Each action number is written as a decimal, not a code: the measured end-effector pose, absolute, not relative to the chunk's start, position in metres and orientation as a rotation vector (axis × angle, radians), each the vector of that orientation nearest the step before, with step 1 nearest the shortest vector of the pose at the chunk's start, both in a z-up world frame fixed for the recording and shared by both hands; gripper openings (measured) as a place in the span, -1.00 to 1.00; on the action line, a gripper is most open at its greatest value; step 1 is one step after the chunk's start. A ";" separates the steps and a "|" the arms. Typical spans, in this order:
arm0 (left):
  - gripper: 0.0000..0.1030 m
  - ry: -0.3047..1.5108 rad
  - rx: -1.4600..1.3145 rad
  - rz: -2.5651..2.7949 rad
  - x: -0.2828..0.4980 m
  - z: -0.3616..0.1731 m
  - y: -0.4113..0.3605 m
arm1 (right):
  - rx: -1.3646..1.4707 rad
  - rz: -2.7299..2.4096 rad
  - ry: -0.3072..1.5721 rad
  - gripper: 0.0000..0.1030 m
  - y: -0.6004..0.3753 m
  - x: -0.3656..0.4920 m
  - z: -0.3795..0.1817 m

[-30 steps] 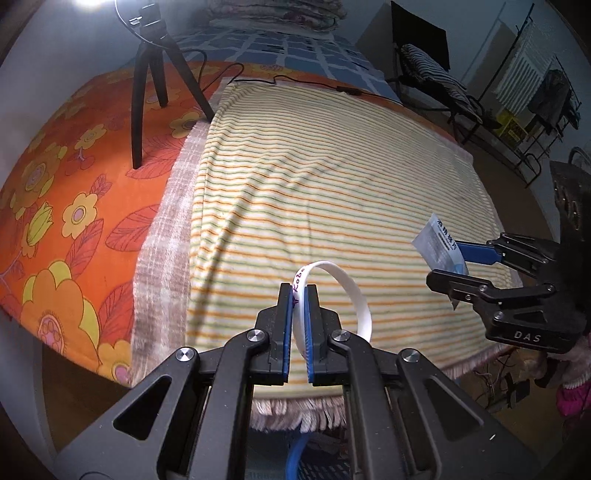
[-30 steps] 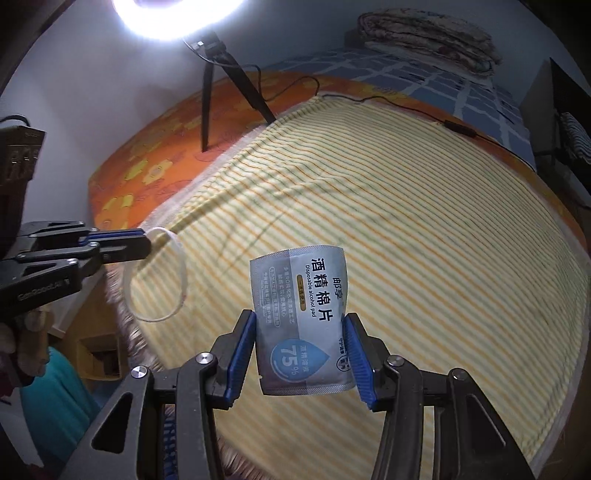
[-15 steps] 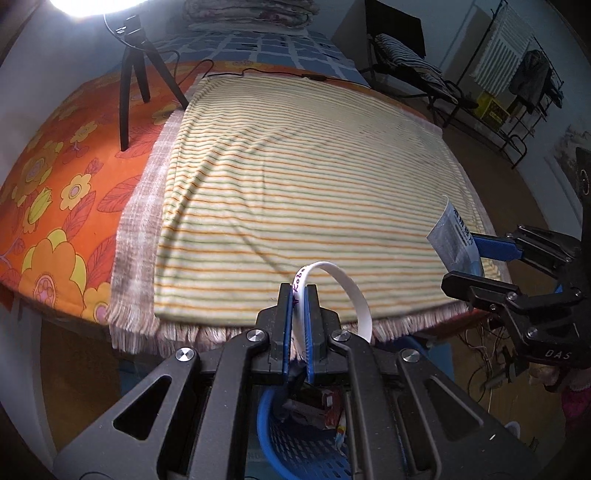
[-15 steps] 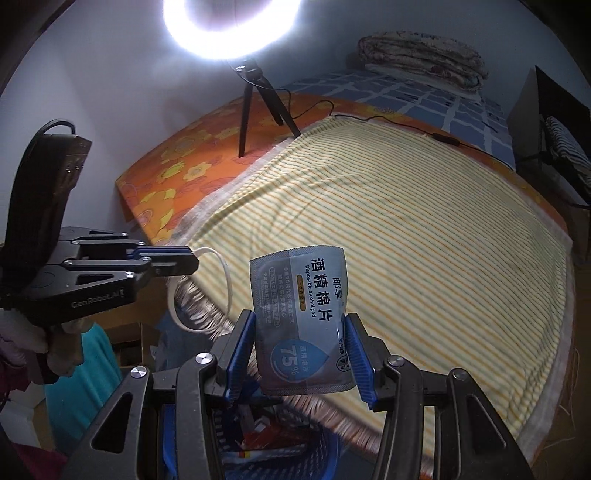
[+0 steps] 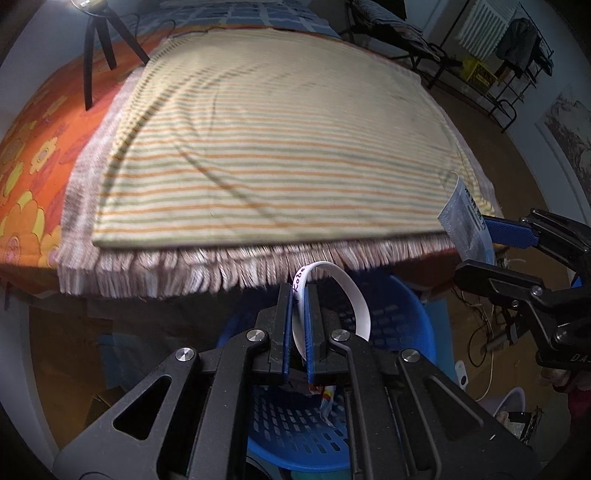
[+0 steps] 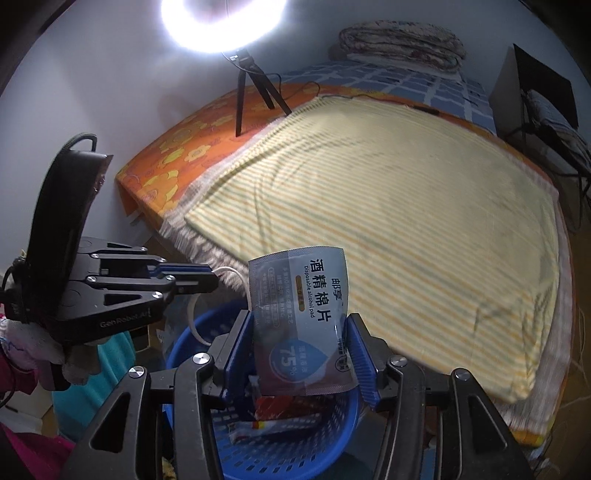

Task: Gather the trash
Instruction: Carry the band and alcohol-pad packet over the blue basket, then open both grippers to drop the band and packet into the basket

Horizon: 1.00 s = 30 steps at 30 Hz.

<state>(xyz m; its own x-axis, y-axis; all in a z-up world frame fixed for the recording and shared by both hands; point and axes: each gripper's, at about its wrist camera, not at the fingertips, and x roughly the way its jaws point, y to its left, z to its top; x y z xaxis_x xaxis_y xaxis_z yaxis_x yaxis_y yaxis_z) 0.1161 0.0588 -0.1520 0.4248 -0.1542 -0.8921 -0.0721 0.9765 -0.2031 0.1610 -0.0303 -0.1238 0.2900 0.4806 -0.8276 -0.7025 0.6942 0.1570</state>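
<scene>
My left gripper (image 5: 299,291) is shut on a white plastic strip loop (image 5: 347,291) and holds it over a blue perforated basket (image 5: 402,317) that stands on the floor below the bed's fringed edge. My right gripper (image 6: 301,328) is shut on a grey-blue alcohol pad sachet (image 6: 303,317) above the same basket (image 6: 184,339), which holds some wrappers (image 6: 273,417). The left gripper (image 6: 207,280) shows at the left of the right wrist view. The right gripper (image 5: 480,251) and its sachet (image 5: 465,218) show at the right of the left wrist view.
A bed with a striped yellow blanket (image 5: 277,147) and an orange flowered sheet (image 5: 33,155) lies ahead. A ring light on a black tripod (image 6: 247,92) stands on it. A drying rack (image 5: 491,66) and a chair (image 5: 399,33) stand beyond.
Both grippers have pulled back from over the blanket, past the bed's edge, and now hang over the blue basket. Each keeps its hold.
</scene>
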 end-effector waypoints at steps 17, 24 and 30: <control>-0.93 1.266 -0.235 -0.033 0.095 -0.214 0.044 | -0.194 0.751 1.123 0.14 -0.048 0.130 -0.183; -0.93 1.289 -0.244 -0.027 0.089 -0.222 0.045 | -0.196 0.742 1.157 0.18 -0.048 0.124 -0.200; -0.93 1.289 -0.251 -0.015 0.087 -0.223 0.048 | -0.183 0.738 1.174 0.25 -0.048 0.120 -0.205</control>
<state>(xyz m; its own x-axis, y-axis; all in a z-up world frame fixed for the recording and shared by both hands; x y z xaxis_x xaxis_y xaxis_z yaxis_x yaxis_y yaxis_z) 0.0866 0.0476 -0.2229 0.2818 -0.1505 -0.9476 -0.1289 0.9727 -0.1928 0.1203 -0.0479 -0.2049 0.1857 0.4290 -0.8840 -0.6109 0.7551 0.2381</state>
